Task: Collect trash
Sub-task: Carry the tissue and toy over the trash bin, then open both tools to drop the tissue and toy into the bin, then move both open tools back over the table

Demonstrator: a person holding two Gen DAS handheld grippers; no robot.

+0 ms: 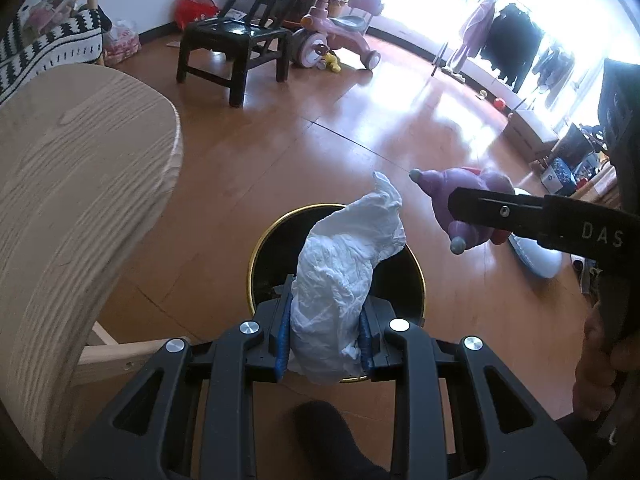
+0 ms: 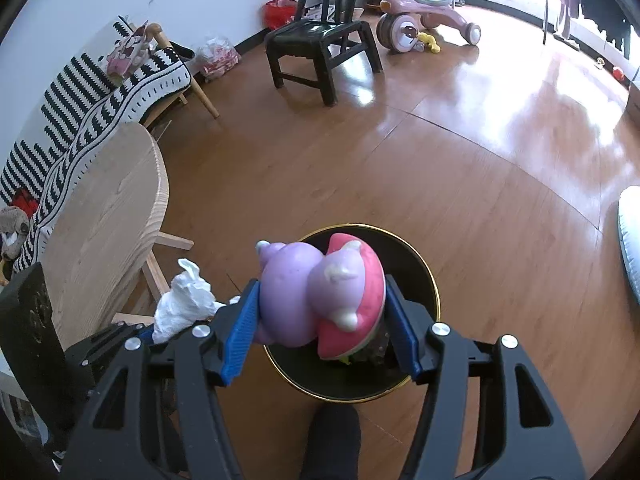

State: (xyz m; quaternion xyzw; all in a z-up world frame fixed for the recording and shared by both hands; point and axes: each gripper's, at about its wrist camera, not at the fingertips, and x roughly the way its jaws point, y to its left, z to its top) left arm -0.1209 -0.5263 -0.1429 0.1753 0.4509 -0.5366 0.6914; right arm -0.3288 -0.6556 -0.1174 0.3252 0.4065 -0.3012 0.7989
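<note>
My left gripper is shut on a crumpled white tissue and holds it over a black trash bin with a gold rim on the wooden floor. My right gripper is shut on a purple and pink soft toy, held above the same bin. In the left wrist view the right gripper and the toy show to the right of the tissue. In the right wrist view the tissue shows at the left. Some trash lies inside the bin.
A light wooden round table stands left of the bin. A black chair and a pink ride-on toy stand further back. A striped sofa is at left. A white inflated object lies at right.
</note>
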